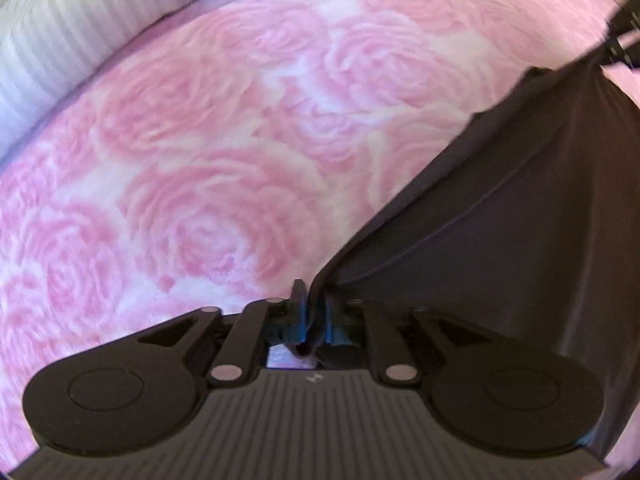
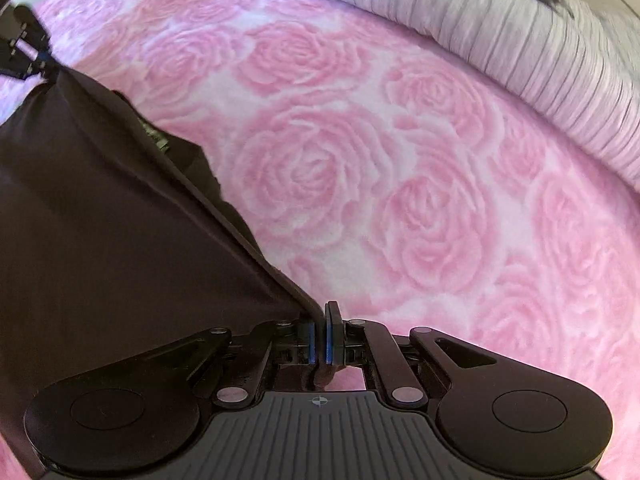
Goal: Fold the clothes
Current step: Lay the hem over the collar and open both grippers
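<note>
Dark garment [image 1: 500,216] stretched taut between both claws above a pink rose blanket [image 1: 224,152] on the bed. Left claw [image 1: 310,308] aimed steeply down, jaws slightly parted, cloth edge running between them; whether the pads press it, cannot tell. Right claw [image 2: 320,328] pressed together, pinching the garment's other corner, cloth draping left. Each claw glimpsed at the far edge of the other's view. White ribbed bedding [image 2: 520,52] along the blanket's far side.
</note>
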A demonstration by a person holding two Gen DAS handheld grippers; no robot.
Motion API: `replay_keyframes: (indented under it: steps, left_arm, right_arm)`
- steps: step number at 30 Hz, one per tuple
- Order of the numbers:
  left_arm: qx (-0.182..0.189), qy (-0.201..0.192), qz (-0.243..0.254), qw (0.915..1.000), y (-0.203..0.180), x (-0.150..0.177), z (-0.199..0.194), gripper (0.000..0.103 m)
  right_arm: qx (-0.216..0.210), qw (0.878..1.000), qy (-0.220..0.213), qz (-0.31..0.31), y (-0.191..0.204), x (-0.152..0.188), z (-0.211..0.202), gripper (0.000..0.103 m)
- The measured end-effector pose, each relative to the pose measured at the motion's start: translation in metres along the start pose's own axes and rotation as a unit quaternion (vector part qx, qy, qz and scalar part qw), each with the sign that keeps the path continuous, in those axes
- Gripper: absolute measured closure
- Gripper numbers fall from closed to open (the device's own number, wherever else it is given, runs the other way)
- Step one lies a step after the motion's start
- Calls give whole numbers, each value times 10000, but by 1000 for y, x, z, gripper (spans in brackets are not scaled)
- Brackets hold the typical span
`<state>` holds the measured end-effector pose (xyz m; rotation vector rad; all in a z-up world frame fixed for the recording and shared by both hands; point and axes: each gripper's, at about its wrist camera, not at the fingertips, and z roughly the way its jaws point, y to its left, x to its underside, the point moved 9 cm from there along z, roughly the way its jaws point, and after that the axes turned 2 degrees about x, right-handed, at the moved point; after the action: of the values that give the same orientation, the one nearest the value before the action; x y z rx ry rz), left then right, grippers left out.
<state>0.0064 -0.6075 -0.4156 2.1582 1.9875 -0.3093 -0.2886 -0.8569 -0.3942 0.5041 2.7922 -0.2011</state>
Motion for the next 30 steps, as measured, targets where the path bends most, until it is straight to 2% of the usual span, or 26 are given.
replay_keyframes:
  steps: [2,4,6,8,11,13,15,19,21,23,26,28,30]
  left_arm:
    - [-74,-39,-278,9996,10,1,0,83]
    - [-174,-126,-638,9977,26,2,-7,83]
    - [-274,-201,-933,9951,39,4,-15,83]
    - [-377,-278,-1064,9932,45,5,-25,86]
    - [-272,-478,-1006,9934,32,4,-40,86]
    - [-44,-615,-865,9943,9,6,-47,86]
    - [214,-720,-684,9948,-17,11,-53,85]
    - [553,-431,-375,9968,-61,45,-42,84]
    - [429,-303,-194,9984,-68,63,-34,82]
    - [377,-373,-248,9983,-64,72,-36,82]
    - [104,-274,-390,9988,-53,79,-46,79]
    - [-5,-327,-331,9989,-57,82,-61,83]
    - [-29,-419,-248,9988,-66,86,-76,83]
  right_arm:
    - [-40,9996,-17,275,-5,4,4,98]
    - [67,9981,-120,594,-13,6,0,85]
    - [185,9918,-320,1223,-28,8,-10,81]
    - [203,9820,-464,1822,-44,13,-19,79]
    - [383,9714,-576,2270,-57,17,-32,78]
    - [240,9694,-758,2321,-42,16,-45,78]
    - [-32,9713,-902,2199,-9,18,-56,78]
    - [-723,9818,-869,1523,89,36,-63,76]
    - [-853,9852,-634,1345,127,59,-55,76]
    - [-889,9849,-386,1432,148,88,-48,75]
    - [-746,9798,-611,1754,153,123,-65,75]
    - [-625,9794,-522,1846,152,143,-79,75]
    - [-439,9819,-107,1839,155,161,-84,74]
